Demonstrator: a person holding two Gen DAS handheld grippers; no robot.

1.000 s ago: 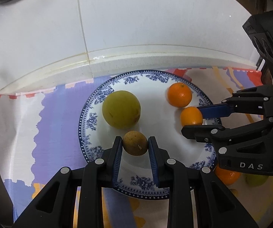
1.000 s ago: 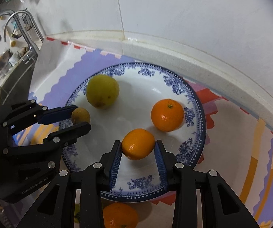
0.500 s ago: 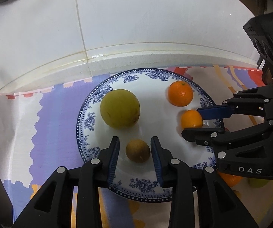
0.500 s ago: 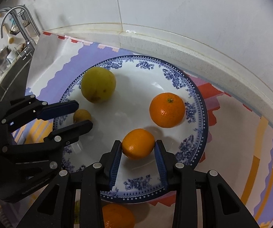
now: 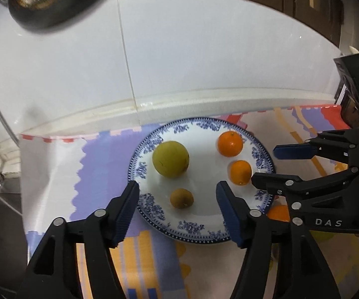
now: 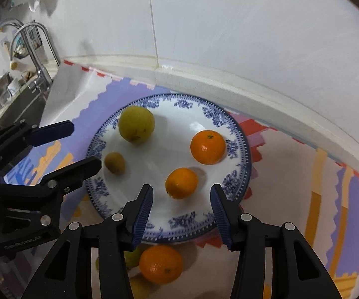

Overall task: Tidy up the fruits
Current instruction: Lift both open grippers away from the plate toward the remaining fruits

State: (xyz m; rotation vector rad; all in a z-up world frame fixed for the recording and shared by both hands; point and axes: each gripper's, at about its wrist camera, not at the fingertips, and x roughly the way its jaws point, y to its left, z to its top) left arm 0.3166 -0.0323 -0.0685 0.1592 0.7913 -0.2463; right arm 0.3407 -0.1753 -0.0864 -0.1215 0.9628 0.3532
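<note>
A blue-and-white plate (image 5: 154,214) (image 6: 239,179) holds a large yellow-green fruit (image 5: 170,159) (image 6: 136,123), a small brown fruit (image 5: 181,198) (image 6: 114,162) and two oranges (image 5: 230,143) (image 5: 240,172), also in the right wrist view (image 6: 207,146) (image 6: 181,183). My left gripper (image 5: 178,205) is open and empty, raised above the brown fruit. My right gripper (image 6: 181,205) is open and empty, raised above the nearer orange. Each gripper shows in the other's view, the right one (image 5: 274,167) and the left one (image 6: 79,147).
Another orange (image 6: 161,264) and a green fruit (image 6: 132,258) lie on the patterned cloth (image 5: 99,164) in front of the plate. A white tiled wall (image 5: 179,49) stands behind. A sink and faucet (image 6: 29,49) are at the left.
Both grippers have opened wide, let go of the brown fruit and the orange on the plate, and pulled back and up.
</note>
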